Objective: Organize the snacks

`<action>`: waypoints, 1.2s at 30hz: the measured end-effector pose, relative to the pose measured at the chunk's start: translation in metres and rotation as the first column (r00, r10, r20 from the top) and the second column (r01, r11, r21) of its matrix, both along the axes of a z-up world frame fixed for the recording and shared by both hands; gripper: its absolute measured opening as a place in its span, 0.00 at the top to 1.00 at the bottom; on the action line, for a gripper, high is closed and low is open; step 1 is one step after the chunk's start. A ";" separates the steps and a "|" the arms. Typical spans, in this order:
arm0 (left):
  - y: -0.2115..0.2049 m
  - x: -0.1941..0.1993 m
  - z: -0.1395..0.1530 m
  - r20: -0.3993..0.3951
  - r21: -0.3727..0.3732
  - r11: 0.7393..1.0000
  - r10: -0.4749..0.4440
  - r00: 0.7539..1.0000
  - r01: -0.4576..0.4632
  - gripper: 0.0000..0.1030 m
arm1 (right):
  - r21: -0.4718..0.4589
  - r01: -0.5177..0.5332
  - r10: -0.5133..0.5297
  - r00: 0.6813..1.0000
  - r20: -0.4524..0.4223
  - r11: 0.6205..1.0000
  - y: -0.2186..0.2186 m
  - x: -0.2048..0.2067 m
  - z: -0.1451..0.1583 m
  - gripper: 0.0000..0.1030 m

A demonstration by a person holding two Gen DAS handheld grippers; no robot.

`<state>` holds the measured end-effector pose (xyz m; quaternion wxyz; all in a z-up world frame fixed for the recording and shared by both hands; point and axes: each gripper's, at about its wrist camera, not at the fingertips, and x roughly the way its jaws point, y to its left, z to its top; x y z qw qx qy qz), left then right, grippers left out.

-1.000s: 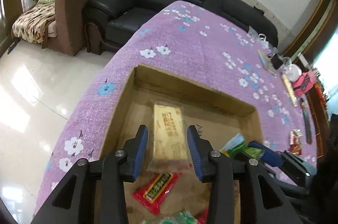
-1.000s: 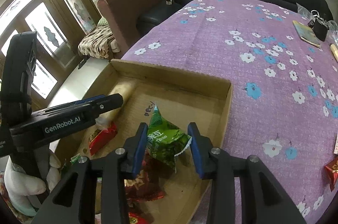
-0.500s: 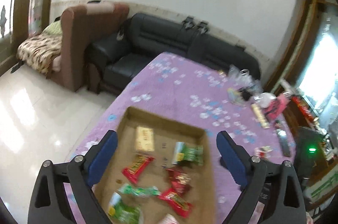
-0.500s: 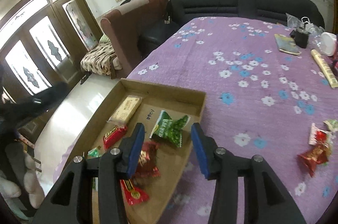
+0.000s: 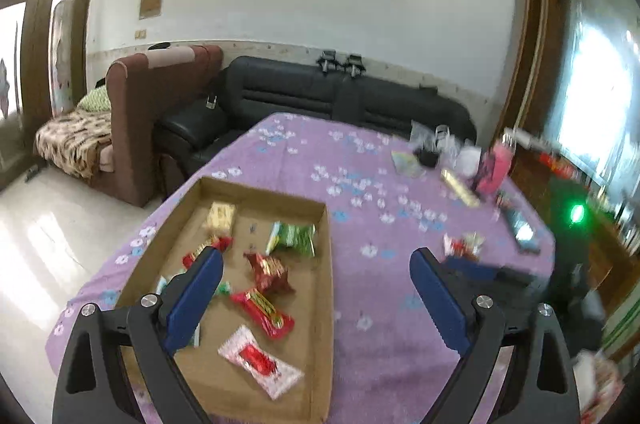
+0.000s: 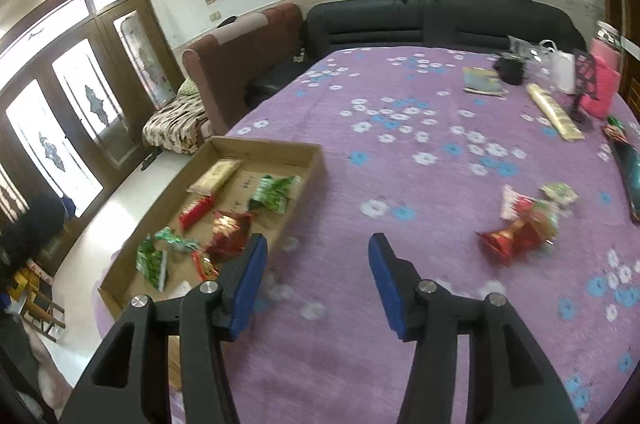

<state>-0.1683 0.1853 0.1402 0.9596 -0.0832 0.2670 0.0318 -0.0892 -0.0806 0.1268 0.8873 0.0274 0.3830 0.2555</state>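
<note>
Both my tools are empty. The left tool [image 5: 316, 266] stands spread wide with nothing between its pads, hanging over the right edge of the cardboard tray [image 5: 326, 264]. The right tool [image 6: 318, 260] has its jaws opening, also with nothing between them, over bare purple tabletop [image 6: 420, 183].

The tray sits at the tabletop's near-left corner and already holds a beige bar, a green packet [image 5: 292, 238], and several red wrappers. The loose snack pile [image 6: 524, 220], red and green packets bunched together, lies well to the right of the right tool.

My worries: the pile is a tangle, so closing on it may snag two wrappers or pinch only a crimped edge, and the packet could slip out mid-carry. The foil looks slick and puffy. Both views are blurred, so I may misjudge my reach. Also, the tray sits close to the tabletop's edge; a nudge from the left tool might shove it off.
</note>
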 end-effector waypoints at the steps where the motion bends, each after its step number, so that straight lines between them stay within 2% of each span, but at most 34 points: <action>1: -0.005 0.001 -0.004 -0.014 0.017 1.000 -0.003 1.000 0.004 0.06 | 0.001 0.013 -0.013 1.000 -0.005 1.000 -0.008 0.000 -0.002 0.49; 8: -0.032 -0.004 -0.019 -0.062 0.142 0.990 0.007 0.998 0.002 0.06 | 0.028 0.086 -0.085 0.996 -0.038 0.996 -0.042 -0.011 -0.016 0.49; 11: -0.037 -0.002 -0.022 -0.080 0.160 0.987 -0.002 0.997 0.015 0.06 | 0.056 0.115 -0.112 0.993 -0.046 0.992 -0.051 -0.021 -0.022 0.48; 24: -0.043 -0.002 -0.032 -0.126 0.163 0.986 -0.011 0.992 0.032 0.06 | 0.116 0.200 -0.189 0.977 -0.101 0.973 -0.072 -0.032 -0.039 0.47; 36: -0.045 0.002 -0.038 -0.148 0.144 0.988 -0.036 0.988 0.057 0.06 | 0.129 0.235 -0.219 0.967 -0.131 0.963 -0.085 -0.033 -0.046 0.46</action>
